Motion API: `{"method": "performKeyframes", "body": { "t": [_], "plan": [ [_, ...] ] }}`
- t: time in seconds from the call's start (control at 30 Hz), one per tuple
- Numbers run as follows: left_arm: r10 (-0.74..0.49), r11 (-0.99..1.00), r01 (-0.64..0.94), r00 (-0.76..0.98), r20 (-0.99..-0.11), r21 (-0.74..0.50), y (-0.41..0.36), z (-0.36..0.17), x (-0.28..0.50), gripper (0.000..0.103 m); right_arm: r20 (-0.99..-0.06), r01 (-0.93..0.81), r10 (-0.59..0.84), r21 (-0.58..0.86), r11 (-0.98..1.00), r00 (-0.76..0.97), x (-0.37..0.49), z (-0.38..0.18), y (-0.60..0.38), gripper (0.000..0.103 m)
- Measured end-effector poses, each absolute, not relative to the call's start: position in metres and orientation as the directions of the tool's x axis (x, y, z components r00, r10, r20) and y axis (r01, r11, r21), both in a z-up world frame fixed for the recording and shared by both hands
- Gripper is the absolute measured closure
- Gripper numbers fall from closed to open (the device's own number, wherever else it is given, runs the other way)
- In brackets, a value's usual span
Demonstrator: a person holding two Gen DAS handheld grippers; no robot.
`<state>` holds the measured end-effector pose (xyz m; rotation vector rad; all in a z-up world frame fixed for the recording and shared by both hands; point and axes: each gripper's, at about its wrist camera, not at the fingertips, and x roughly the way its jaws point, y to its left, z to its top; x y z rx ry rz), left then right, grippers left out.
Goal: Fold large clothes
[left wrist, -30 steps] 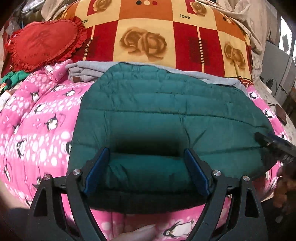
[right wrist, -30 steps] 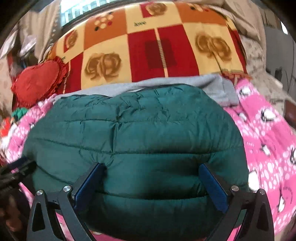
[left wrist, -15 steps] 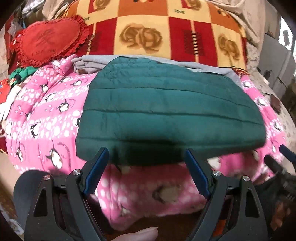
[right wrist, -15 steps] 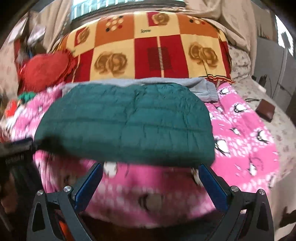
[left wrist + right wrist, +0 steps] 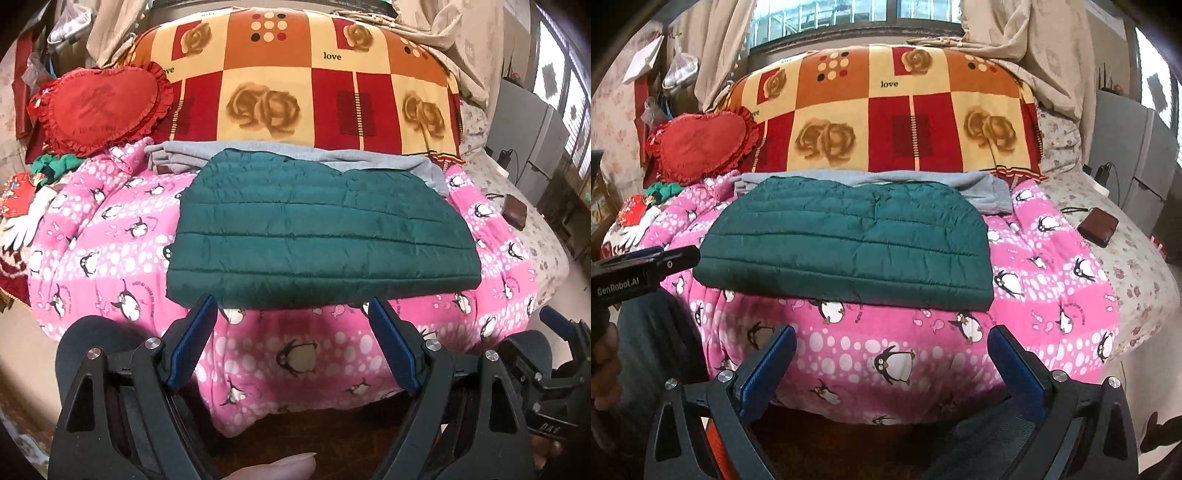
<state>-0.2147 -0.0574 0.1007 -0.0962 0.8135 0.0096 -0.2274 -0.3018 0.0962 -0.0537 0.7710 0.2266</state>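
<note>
A dark green quilted jacket (image 5: 321, 232) lies folded into a flat rectangle on the pink penguin blanket (image 5: 110, 236); it also shows in the right wrist view (image 5: 849, 243). A folded grey garment (image 5: 177, 158) lies behind it, partly under it. My left gripper (image 5: 291, 306) is open and empty, pulled back in front of the bed's near edge. My right gripper (image 5: 892, 336) is open and empty, also back from the bed. The right gripper shows at the lower right of the left wrist view (image 5: 554, 354).
A large rose-patterned cushion (image 5: 314, 92) stands at the back. A red heart pillow (image 5: 99, 107) lies at the back left beside small clutter. A brown wallet (image 5: 1097, 225) lies on the floral sheet at the right. The bed's front edge drops to the floor.
Both grippers have let go of the green jacket and pulled back from the bed. The jacket now lies flat and folded on the blanket.
</note>
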Motion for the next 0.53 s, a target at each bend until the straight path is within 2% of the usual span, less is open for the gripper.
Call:
{"method": "performKeyframes", "body": {
  "t": [0.53],
  "plan": [
    [-0.030,0.995,-0.045,0.684,-0.729,-0.084,-0.0588,0.0973,-0.2147,0.019,-0.704,-0.235,0.191,0.035,0.971,0.684,-0.2241,0.0947,-0.2997,0.001]
  ]
}}
